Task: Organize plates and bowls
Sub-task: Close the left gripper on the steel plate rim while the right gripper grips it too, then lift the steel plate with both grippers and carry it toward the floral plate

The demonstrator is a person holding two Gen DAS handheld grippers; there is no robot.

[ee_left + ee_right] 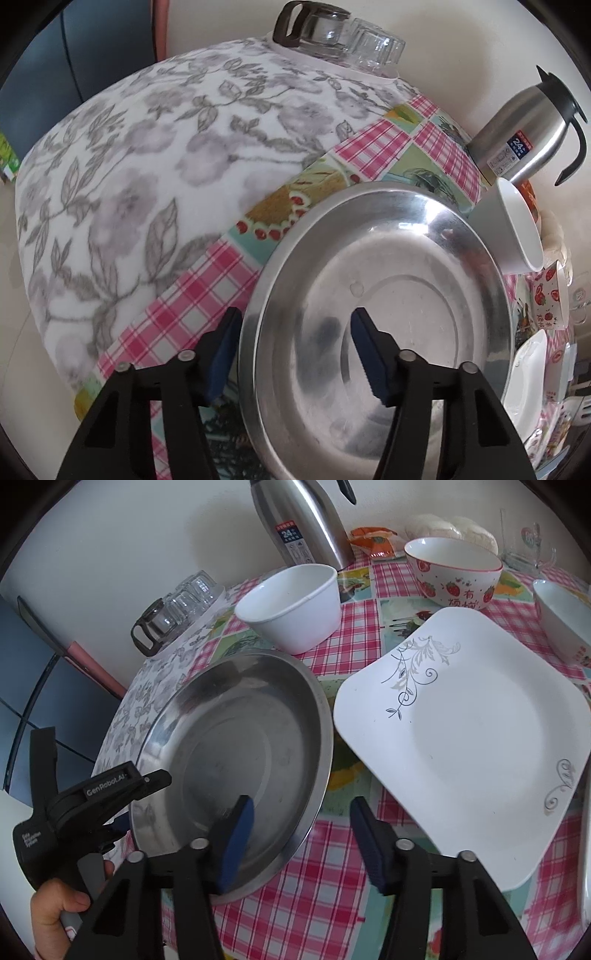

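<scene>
A round steel plate (pixel 388 280) (pixel 236 738) lies on the checked tablecloth, its left part over a grey floral cloth (pixel 147 166). My left gripper (pixel 295 319) is open astride the plate's left rim, one finger outside and one over the dish. My right gripper (pixel 302 803) is open astride the near right rim in the same way; neither gripper's pads press on the metal. A white square plate (pixel 465 746) with a leaf pattern lies to the right. Behind stand a plain white bowl (pixel 295 605) (pixel 517 229), a strawberry bowl (pixel 454 576) and another bowl (pixel 561 620).
A steel thermos jug (pixel 303 520) (pixel 517 140) stands against the wall. A glass pot with upturned glasses (pixel 332 33) sits at the far end of the floral cloth. A glass mug (pixel 528 550) and an orange packet (pixel 376 542) are at the back. A hand (pixel 55 904) holds the left gripper.
</scene>
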